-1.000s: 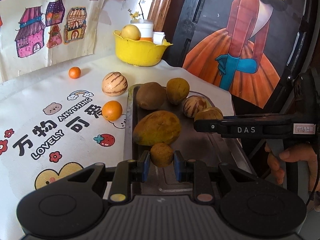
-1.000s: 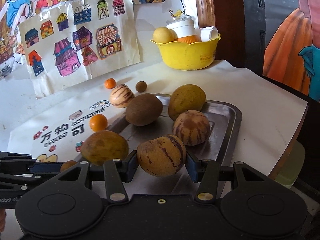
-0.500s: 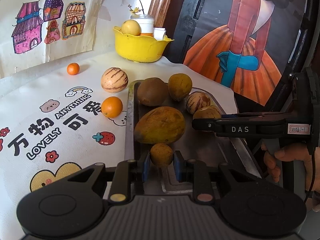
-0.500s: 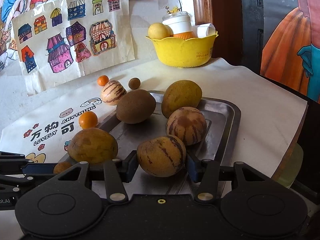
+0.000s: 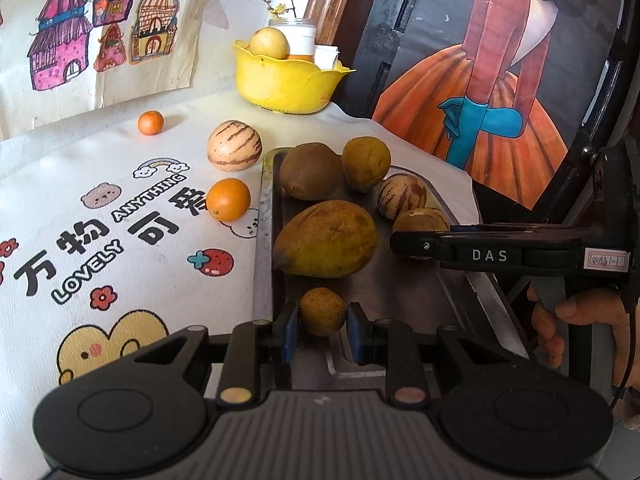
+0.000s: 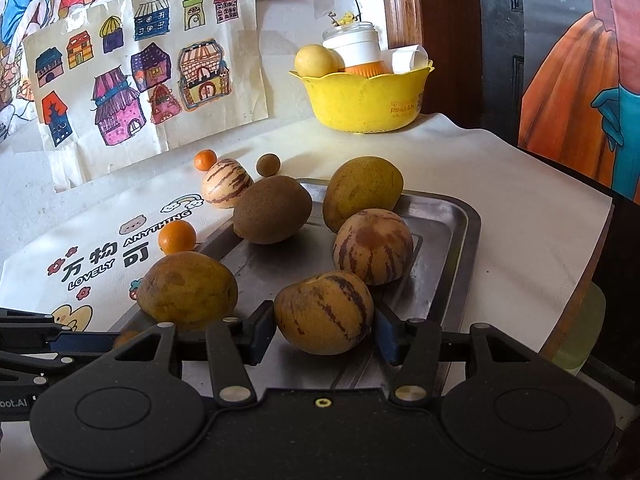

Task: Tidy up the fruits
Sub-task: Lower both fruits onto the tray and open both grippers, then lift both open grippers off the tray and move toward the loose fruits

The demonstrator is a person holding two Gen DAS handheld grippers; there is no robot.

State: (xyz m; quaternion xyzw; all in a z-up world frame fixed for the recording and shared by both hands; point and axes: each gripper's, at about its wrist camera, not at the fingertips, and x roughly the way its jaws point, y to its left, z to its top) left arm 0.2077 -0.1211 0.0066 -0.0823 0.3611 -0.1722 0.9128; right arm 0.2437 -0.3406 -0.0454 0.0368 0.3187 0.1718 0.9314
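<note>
My left gripper is shut on a small round brown fruit, low over the near end of the dark metal tray. My right gripper holds a striped yellow-brown melon that rests on the tray. Its jaws are opening, and the pads are still at the melon's sides. On the tray lie a large mango, a brown fruit, a yellow-green fruit and a second striped melon. The right gripper's finger reaches in from the right.
Off the tray, on the printed white cloth, lie a pale striped melon, an orange, a small orange and a small brown fruit. A yellow bowl stands at the back. The table edge drops off to the right.
The left gripper has crept slightly forward over the tray's near end with the small fruit. The right gripper has kept its place around the striped melon.
</note>
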